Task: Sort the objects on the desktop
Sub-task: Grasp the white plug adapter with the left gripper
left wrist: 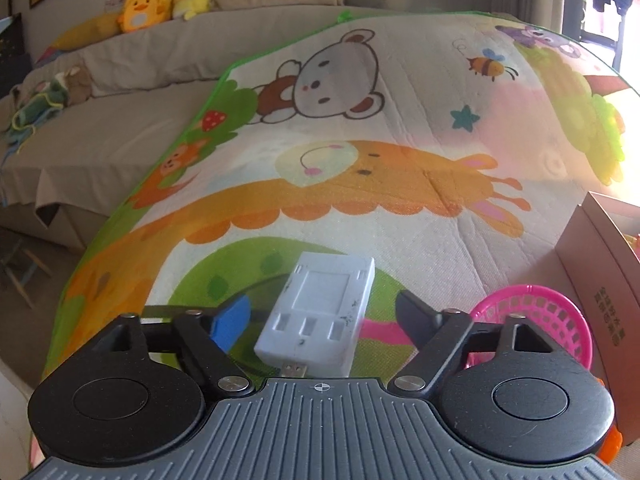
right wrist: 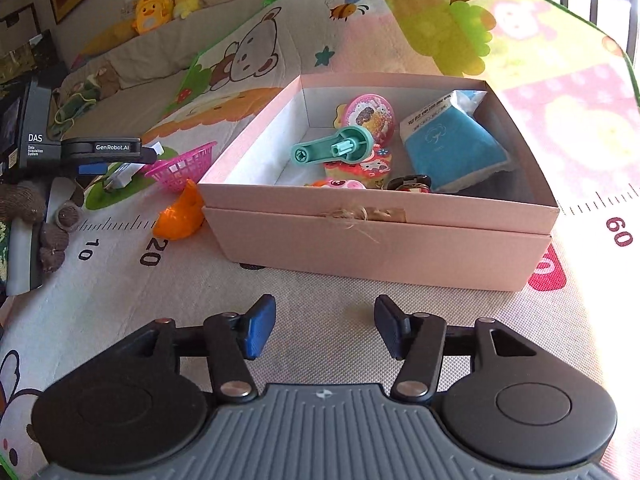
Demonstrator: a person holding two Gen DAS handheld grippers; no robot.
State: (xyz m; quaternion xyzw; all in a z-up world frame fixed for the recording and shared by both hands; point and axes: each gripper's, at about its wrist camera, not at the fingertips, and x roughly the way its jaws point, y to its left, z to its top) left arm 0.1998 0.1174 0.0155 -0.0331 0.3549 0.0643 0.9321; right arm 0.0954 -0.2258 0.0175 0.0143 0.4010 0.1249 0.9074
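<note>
- Straddling a white charger block (left wrist: 318, 316), the left claw (left wrist: 320, 320) stands spread wide in the left wrist view; neither pad touches the block, which lies on the cartoon play mat (left wrist: 360, 200) with its USB plug toward the camera.
- Right of the claw, a pink mesh basket (left wrist: 548, 320) sits just beside a pink cardboard box (left wrist: 596, 272) at the mat's right edge.
- Right wrist view: right claw (right wrist: 325, 326) released, empty, hovering over the mat (right wrist: 320, 292) before the box's (right wrist: 380, 236) near wall.
- Box contents: teal handled tool (right wrist: 332, 148), blue tissue pack (right wrist: 452, 148), small toys.
- Orange toy (right wrist: 180, 216) touches the box's left corner, basket (right wrist: 184, 166) behind it.
</note>
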